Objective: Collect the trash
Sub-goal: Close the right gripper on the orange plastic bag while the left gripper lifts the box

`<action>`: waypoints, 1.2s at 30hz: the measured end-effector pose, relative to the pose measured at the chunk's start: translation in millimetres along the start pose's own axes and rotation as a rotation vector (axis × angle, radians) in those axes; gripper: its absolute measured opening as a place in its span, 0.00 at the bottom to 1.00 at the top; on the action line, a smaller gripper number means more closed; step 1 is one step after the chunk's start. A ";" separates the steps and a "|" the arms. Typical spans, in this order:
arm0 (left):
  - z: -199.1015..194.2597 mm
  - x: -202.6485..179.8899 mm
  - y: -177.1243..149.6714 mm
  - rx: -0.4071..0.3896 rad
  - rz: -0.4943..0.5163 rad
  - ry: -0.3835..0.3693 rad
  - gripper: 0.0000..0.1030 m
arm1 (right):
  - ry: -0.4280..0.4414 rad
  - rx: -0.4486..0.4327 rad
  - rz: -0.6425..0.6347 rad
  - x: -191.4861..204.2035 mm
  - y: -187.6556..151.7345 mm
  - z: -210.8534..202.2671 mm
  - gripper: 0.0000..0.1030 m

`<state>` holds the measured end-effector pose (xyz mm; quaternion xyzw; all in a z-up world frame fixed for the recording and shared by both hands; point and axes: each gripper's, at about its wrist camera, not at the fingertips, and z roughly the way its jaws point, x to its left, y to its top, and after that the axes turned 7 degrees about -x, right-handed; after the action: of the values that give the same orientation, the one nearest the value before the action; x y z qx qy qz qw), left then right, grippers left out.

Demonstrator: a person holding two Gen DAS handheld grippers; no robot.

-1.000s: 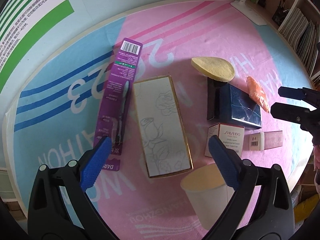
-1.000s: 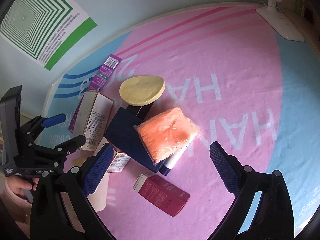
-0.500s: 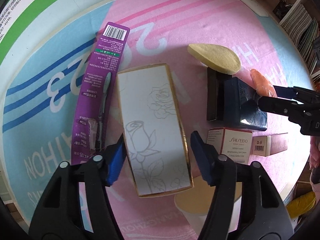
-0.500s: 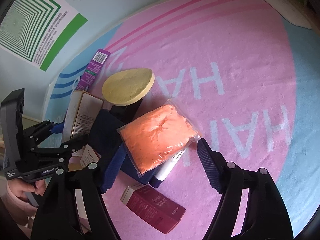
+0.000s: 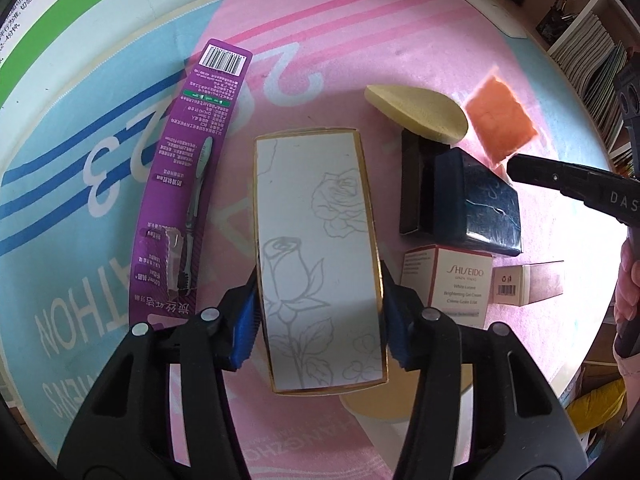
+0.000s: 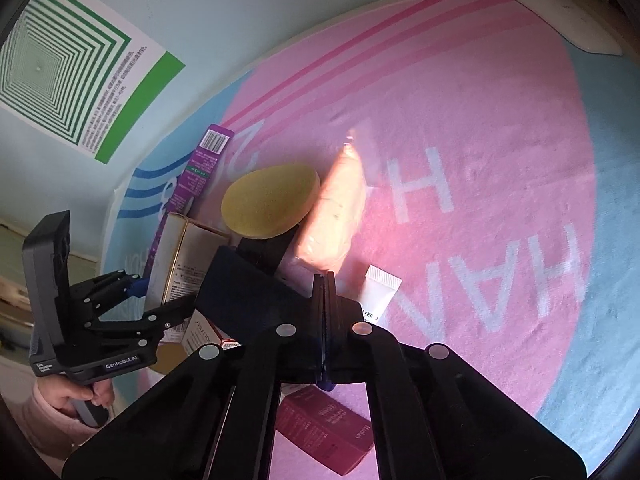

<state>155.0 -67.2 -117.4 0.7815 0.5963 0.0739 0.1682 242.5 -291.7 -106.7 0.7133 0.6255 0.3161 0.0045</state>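
Both pairs of fingers have just been closing. Our left gripper has sunk over the rose-printed box, and its blue pads now press on the box's two long sides near its near end. Our right gripper is clenched tight on the clear edge of the orange packet, which hangs tilted above the dark blue box, off the table. The rose-printed box lies flat mid-table, between the purple toothbrush card and the white carton. We judge the box a light, stiff, probably hollow carton: firm across its width, though hard squeezing could buckle it. The packet looks soft and slippery, so its sealed edge is the best hold.
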 end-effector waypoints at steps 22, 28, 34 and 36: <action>-14.1 7.6 6.2 -0.021 0.000 0.038 0.87 | -0.062 -0.019 0.008 14.2 20.7 17.3 0.89; 2.0 10.5 2.6 0.028 -0.015 -0.018 0.47 | -0.040 0.025 0.030 8.1 22.4 37.6 0.46; -3.9 11.8 3.3 -0.005 0.003 -0.040 0.46 | -0.025 -0.009 0.042 0.2 21.4 19.4 0.29; -10.1 11.6 2.8 -0.017 -0.001 -0.037 0.46 | -0.024 -0.032 0.054 -2.5 20.5 8.2 0.20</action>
<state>157.5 -55.0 -108.0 0.7811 0.5927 0.0641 0.1858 264.4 -295.2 -106.1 0.7335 0.6008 0.3174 0.0146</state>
